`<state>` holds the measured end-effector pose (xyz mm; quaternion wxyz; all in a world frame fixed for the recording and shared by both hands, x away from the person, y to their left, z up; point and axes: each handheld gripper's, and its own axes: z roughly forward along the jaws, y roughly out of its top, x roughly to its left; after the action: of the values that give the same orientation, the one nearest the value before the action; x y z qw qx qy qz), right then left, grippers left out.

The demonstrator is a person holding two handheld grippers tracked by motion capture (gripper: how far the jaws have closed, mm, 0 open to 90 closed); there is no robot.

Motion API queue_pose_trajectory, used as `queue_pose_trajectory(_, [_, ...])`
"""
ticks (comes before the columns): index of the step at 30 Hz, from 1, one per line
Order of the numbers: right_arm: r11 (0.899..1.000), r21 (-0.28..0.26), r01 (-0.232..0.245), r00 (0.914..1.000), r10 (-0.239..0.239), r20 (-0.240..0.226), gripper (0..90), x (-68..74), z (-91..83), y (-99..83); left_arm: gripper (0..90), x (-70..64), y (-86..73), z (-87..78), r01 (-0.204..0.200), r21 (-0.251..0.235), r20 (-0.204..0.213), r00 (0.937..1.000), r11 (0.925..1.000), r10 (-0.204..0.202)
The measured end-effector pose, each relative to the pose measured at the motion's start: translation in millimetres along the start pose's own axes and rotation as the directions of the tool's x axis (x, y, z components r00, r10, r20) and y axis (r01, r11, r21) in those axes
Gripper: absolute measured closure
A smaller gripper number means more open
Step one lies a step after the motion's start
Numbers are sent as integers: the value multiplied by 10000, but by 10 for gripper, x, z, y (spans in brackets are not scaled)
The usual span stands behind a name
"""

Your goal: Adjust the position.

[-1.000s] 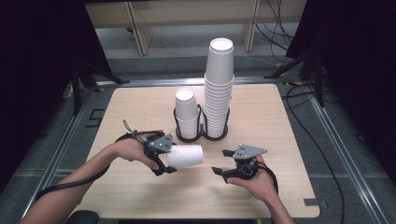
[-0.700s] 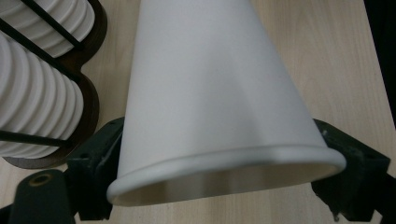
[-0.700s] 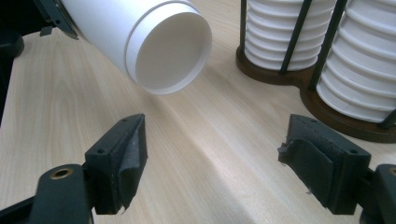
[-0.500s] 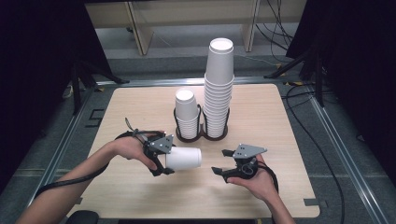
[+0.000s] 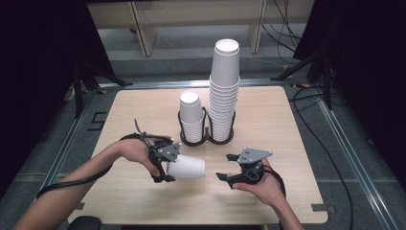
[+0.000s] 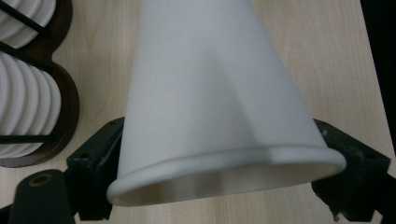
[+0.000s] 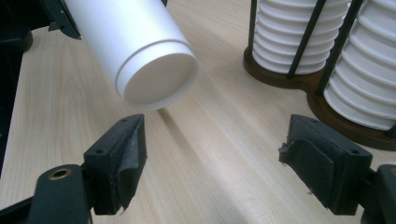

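Since a second ago the left gripper (image 5: 168,168) has drifted a touch toward the person, carrying its white paper cup (image 5: 186,168) with it, while the right gripper (image 5: 229,167) sits where it was. From the high view, the cup lies on its side just above the wooden table (image 5: 287,124), its long axis running left to right, closed base toward the right gripper and rim inside the left jaws; behind it a dark wire cup holder (image 5: 206,136) carries a short stack (image 5: 191,117) and a tall stack (image 5: 224,91). No printing or label can be read on any cup. In the left gripper view, the cup (image 6: 210,93) is clamped at its rolled rim between the two black jaws of the left gripper (image 6: 224,170), narrowing away toward its base. In the right gripper view, the right gripper (image 7: 219,161) has its jaws spread wide with bare table between them, and the cup's base (image 7: 156,79) faces them, near but apart, with the holder (image 7: 289,77) to one side.
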<state>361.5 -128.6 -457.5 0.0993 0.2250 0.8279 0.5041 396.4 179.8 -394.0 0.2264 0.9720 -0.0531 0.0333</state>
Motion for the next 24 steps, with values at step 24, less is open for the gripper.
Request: queue_pose_trajectory(24, [9997, 75, 237, 9995, -235, -214, 207, 85, 14, 93, 138, 8, 115, 11, -234, 1134, 262, 9994, 9933, 206])
